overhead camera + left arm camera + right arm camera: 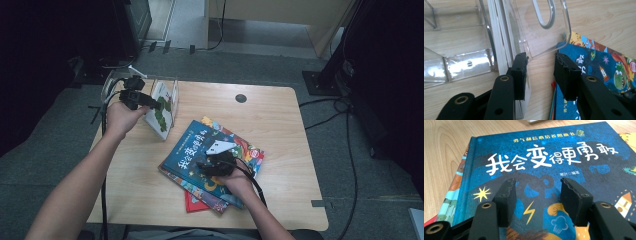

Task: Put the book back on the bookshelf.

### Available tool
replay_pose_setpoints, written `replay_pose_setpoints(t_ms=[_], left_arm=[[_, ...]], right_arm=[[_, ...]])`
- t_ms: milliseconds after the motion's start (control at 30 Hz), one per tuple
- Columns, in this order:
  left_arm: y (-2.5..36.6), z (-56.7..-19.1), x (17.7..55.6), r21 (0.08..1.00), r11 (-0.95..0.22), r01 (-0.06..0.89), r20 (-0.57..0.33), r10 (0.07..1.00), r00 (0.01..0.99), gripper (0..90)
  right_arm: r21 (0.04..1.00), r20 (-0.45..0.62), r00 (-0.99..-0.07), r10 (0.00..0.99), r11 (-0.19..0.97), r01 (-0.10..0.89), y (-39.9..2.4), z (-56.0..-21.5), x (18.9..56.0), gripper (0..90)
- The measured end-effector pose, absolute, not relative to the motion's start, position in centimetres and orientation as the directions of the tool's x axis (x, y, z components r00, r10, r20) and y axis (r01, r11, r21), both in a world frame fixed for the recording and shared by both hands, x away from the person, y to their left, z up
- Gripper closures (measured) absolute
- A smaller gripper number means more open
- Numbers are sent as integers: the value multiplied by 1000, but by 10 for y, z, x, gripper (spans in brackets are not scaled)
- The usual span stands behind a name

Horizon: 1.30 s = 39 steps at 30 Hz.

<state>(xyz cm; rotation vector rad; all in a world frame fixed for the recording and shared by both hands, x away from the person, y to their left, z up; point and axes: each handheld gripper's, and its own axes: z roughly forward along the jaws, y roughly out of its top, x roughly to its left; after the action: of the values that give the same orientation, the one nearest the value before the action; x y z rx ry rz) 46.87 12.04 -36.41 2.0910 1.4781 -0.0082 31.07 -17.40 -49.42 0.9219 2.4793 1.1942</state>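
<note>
On the light wooden table [280, 125], a little right of centre, your blue hardcover picture book with white lettering [544, 157] lay flat atop a fanned stack of colourful picture books [245, 150]. It looked stiff and fairly light, with a smooth cover that could slide on the books beneath; you would probably do best to pinch it at a free edge or by the spine rather than press on the face.

Your right gripper [537, 195] hovered low over that cover, jaws parted with nothing between them; whether its pads touched the cover could not be told.

Your left gripper [541, 72] sat at the clear acrylic book stand [541, 30] near the table's far left corner, beside the thin white book [161, 110] standing in it. Its jaws were apart and clamped on nothing, one pad just beside the stand's panel.
</note>
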Motion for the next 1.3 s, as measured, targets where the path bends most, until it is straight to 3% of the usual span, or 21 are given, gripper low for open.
replay_pose_setpoints(t_ms=[167,433,1300], left_arm=[[123,-363,459,463,-233,855,-325,853,408,597],[124,-363,438,489,-264,832,-325,830,454,558],[115,-408,399,512,-367,776,-327,752,572,478]], right_arm=[[766,53,-773,632,471,438,-175,-494,311,478],[772,76,-773,630,453,445,-190,-488,310,578],[785,131,-729,672,379,491,-252,-484,306,630]])
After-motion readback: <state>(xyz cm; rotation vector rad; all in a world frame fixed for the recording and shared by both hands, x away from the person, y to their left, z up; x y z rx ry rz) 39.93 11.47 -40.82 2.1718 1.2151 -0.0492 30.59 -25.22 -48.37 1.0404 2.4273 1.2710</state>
